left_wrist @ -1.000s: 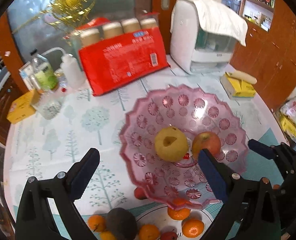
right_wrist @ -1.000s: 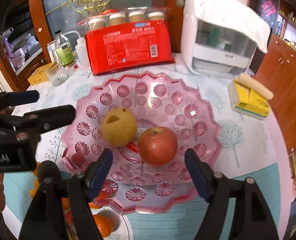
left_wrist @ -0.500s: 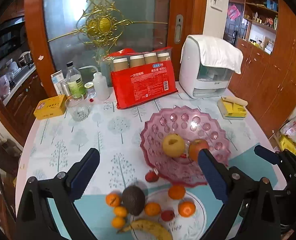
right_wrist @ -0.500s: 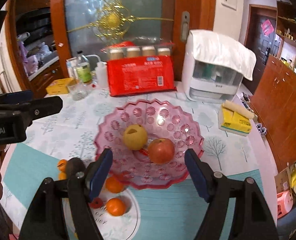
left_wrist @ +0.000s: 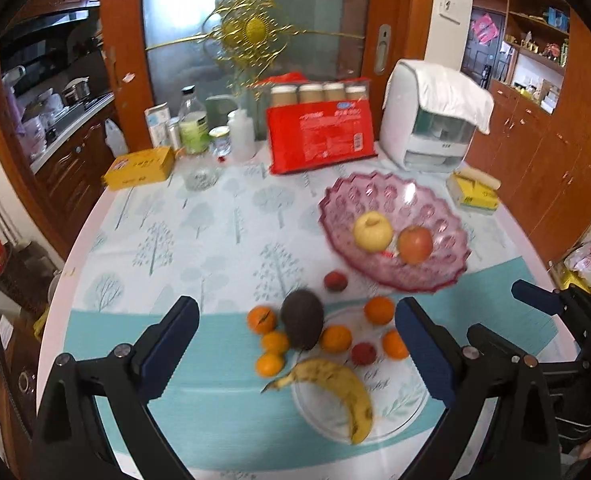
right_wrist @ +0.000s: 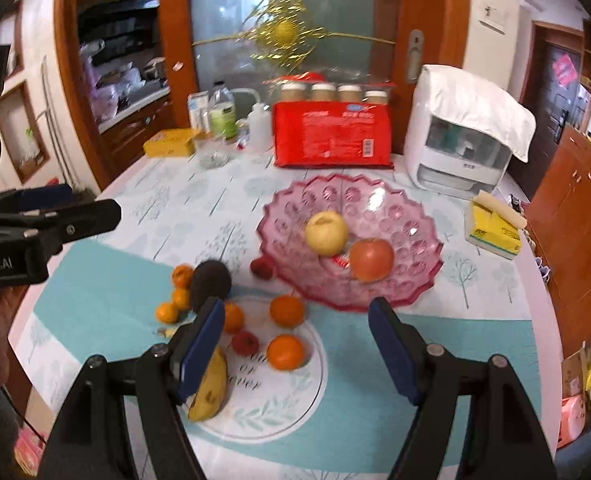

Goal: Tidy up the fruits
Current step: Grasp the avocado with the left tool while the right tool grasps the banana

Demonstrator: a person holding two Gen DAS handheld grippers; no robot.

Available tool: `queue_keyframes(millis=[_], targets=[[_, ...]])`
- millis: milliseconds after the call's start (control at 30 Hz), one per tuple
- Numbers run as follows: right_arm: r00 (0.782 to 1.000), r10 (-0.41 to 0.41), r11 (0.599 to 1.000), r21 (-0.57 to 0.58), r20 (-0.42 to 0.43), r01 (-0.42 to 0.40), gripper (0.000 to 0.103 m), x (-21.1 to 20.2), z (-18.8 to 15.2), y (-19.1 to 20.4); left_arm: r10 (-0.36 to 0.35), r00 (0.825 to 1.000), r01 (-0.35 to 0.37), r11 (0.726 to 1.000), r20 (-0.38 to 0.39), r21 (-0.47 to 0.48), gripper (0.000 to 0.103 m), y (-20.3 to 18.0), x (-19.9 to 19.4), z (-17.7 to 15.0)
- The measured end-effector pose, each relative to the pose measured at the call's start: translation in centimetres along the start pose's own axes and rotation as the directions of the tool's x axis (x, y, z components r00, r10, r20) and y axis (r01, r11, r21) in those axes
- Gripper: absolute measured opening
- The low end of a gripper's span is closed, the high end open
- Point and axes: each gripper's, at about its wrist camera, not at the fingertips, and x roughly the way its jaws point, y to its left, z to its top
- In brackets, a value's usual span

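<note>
Both the left gripper (left_wrist: 297,336) and right gripper (right_wrist: 295,330) hover with fingers wide and empty over a surface (left_wrist: 199,232) holding one bowl (left_wrist: 447,216) at two o'clock with two apples, plus one plate (left_wrist: 399,404), one banana (left_wrist: 335,384), one avocado (left_wrist: 302,318) and seven oranges.

Two apples (left_wrist: 391,238) in the bowl (left_wrist: 447,216) — banana (left_wrist: 335,384) on the plate (left_wrist: 399,408) before it.

Left gripper (left_wrist: 295,334) open over plate (left_wrist: 399,412) w/ banana (left_wrist: 335,384), avocado (left_wrist: 302,318); pink bowl (left_wrist: 391,200) beyond
</note>
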Motion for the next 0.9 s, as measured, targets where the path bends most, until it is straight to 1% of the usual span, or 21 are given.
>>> queue_keyframes(millis=[67, 200, 300, 433, 567, 700, 800, 900], targets=[[0.999, 0.04, 0.999, -0.011, -0.037, -0.04, 0.075, 0.9, -1.1, 0.9, 0.018, 0.999, -0.018, 1.0, -0.027, -0.003, 0.098, 0.7, 0.4, -1.7], [0.993, 0.077, 0.996, -0.024, -0.092, -0.08, 0.075, 2.6, -2.9, 2.6, 0.015, 0.996, -0.017, 1.0, -0.091, -0.017, 0.098, 1.9, 1.7, -4.8], [0.989, 0.091, 0.995, -0.035, -0.116, -0.096, 0.075, 3.6, -3.8, 3.4, 0.012, 0.991, -0.016, 1.0, -0.132, -0.024, 0.098, 2.6, 3.1, -6.8], [0.983, 0.102, 0.993, -0.039, -0.15, -0.109, 0.075, 5.1, -4.3, 4.0, 0.009, 0.984, -0.015, 0.999, -0.18, -0.032, 0.098, 3.4, 4.9, -8.3], [0.975, 0.121, 0.992, -0.019, -0.189, -0.127, 0.075, 7.0, -4.6, 4.4, 0.018, 0.977, -0.025, 0.999, -0.215, -0.03, 0.098, 4.4, 6.1, -8.3], [0.965, 0.126, 0.991, -0.01, -0.229, -0.131, 0.075, 8.6, -4.7, 5.2, 0.034, 0.973, -0.032, 0.999, -0.229, 0.012, 0.098, 5.3, 7.4, -7.2], [0.957, 0.124, 0.992, 0.001, -0.262, -0.128, 0.075, 10.0, -4.8, 5.9, 0.028, 0.967, -0.018, 0.999, -0.253, 0.04, 0.098, 6.1, 8.8, -6.0], [0.949, 0.12, 0.993, 0.026, -0.293, -0.117, 0.075, 11.6, -4.8, 6.6, -0.003, 0.961, 0.019, 0.998, -0.278, 0.054, 0.098, 6.6, 10.4, -4.8]])
